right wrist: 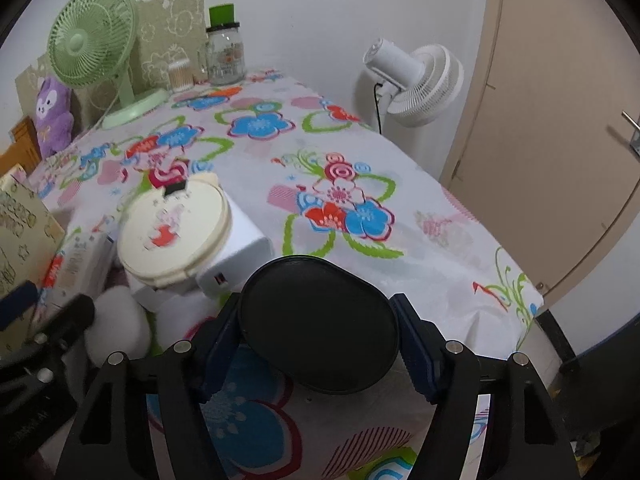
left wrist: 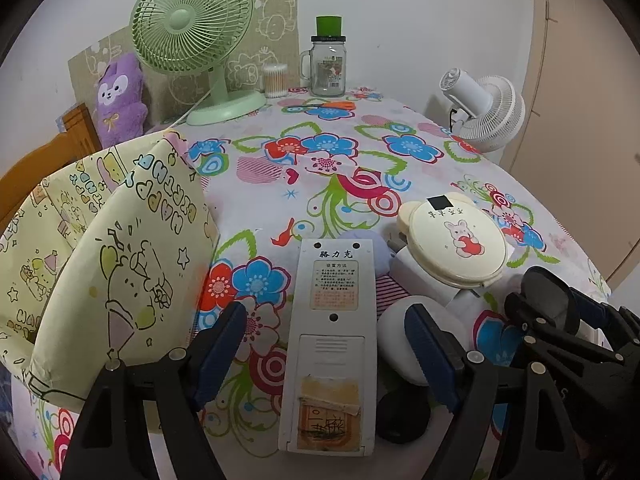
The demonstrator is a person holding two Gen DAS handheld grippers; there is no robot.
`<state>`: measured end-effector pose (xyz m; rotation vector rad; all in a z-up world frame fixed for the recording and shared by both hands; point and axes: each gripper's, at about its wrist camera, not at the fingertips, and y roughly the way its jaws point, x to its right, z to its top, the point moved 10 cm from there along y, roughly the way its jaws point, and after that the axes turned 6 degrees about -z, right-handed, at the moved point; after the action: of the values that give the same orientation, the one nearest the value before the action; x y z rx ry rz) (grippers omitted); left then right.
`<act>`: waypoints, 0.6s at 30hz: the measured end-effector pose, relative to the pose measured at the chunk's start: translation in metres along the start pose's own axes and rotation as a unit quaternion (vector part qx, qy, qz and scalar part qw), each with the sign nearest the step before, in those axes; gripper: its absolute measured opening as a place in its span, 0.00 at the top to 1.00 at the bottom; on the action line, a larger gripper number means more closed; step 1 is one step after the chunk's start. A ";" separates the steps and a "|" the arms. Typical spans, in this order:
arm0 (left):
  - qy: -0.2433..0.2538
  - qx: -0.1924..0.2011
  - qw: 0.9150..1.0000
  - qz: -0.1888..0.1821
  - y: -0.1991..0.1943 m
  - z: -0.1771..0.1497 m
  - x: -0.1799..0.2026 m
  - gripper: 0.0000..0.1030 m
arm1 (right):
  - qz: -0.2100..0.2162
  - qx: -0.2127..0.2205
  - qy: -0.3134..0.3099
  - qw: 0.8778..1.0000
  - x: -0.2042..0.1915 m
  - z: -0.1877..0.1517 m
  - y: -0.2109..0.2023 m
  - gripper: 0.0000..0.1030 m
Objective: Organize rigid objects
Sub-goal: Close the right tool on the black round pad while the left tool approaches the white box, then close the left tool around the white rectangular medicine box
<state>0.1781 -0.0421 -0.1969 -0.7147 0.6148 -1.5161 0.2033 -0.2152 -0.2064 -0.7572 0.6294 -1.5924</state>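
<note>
A white remote control (left wrist: 330, 344) lies face down on the flowered tablecloth (left wrist: 320, 184). My left gripper (left wrist: 328, 354) is open, one finger on each side of the remote with gaps between. My right gripper (right wrist: 318, 350) is shut on a black oval case (right wrist: 320, 320) held just above the cloth; the same case (left wrist: 548, 294) shows at the right of the left wrist view. A cream round compact with a rabbit picture (left wrist: 456, 240) (right wrist: 174, 232) rests on a white charger block (right wrist: 240, 252). Beside the remote sit a white oval case (left wrist: 394, 332) and a small black object (left wrist: 404, 416).
A yellow printed fabric bag (left wrist: 104, 256) stands at the left. At the back are a green fan (left wrist: 192, 20), a glass jar with a green lid (left wrist: 328, 60), a cotton swab tub (left wrist: 275, 79), orange scissors (left wrist: 332, 106) and a purple plush (left wrist: 120, 96). A white fan (right wrist: 416, 80) and a door (right wrist: 560, 140) are beyond the table's right edge.
</note>
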 end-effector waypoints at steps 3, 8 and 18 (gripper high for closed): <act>-0.002 -0.003 1.000 0.000 -0.001 -0.002 -0.002 0.18 | 0.003 0.011 0.004 1.000 -0.005 0.006 -0.010 0.28; -0.006 -0.008 1.000 0.011 -0.004 -0.007 -0.011 0.18 | 0.016 0.021 -0.003 1.000 -0.019 0.009 -0.024 0.28; -0.005 -0.044 0.999 0.005 0.012 -0.021 -0.014 0.32 | 0.022 0.020 -0.016 0.999 -0.039 0.013 -0.023 0.28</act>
<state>0.1707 -0.0298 -0.2207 -0.7835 0.6799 -1.4829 0.2016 -0.1733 -0.1853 -0.7334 0.5855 -1.5444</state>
